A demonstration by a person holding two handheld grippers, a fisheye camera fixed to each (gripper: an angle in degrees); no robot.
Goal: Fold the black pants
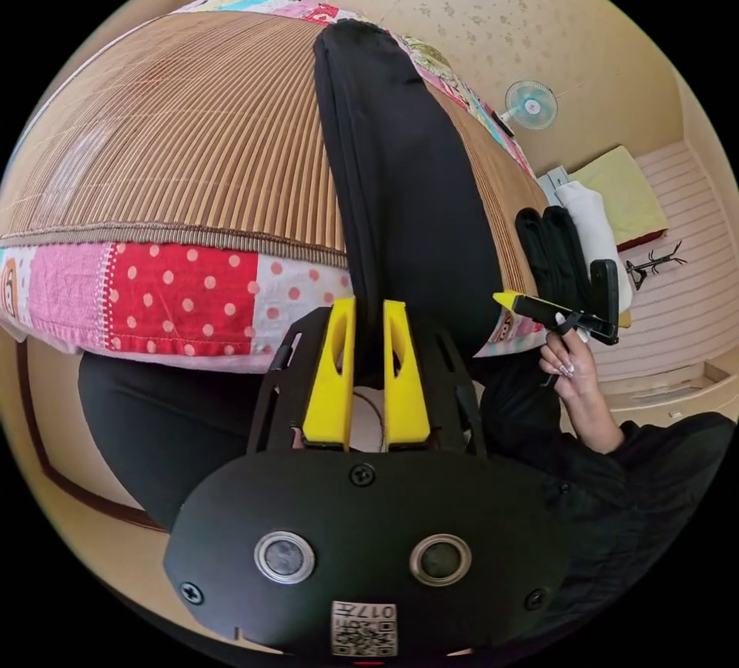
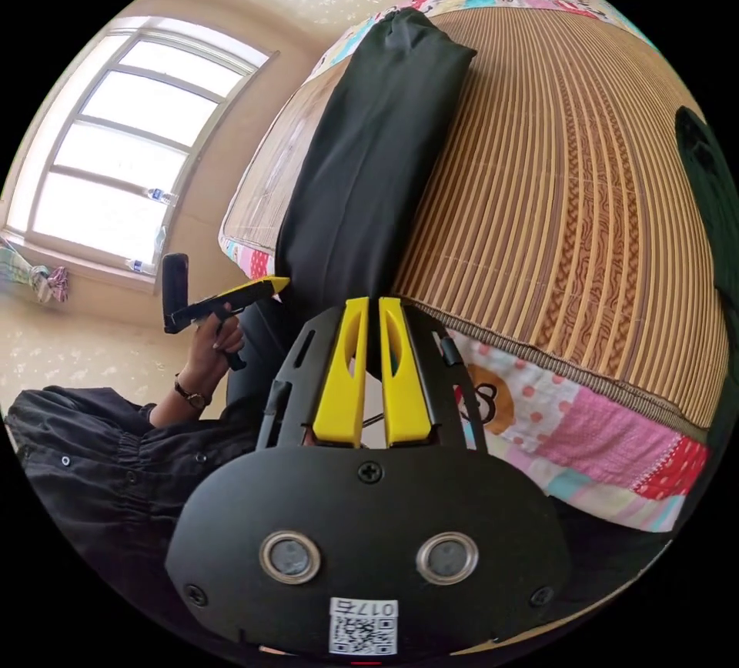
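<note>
The black pants [image 1: 400,183] lie lengthwise on the bamboo mat [image 1: 177,145] that covers the bed, already doubled leg on leg into one long strip. Their far end reaches toward the mat's far edge and their near end hangs over the mat's near edge, above the patchwork quilt [image 1: 185,298]. In the left gripper view the left tongs [image 1: 368,329] are clamped on that near end, both yellow jaws pressing dark cloth. In the right gripper view the right tongs [image 2: 368,325] are likewise closed on the near end of the pants [image 2: 362,160], just beside the other grip.

The step in hand looks like carrying this end across the mat toward the far end to halve the strip. Done well, both tongs would rise together and level, keep the held edge taut between them, travel straight along the strip so the side edges stay stacked, and let go only once the edge lies square on the far end, with no slack bunched at the fold
</note>
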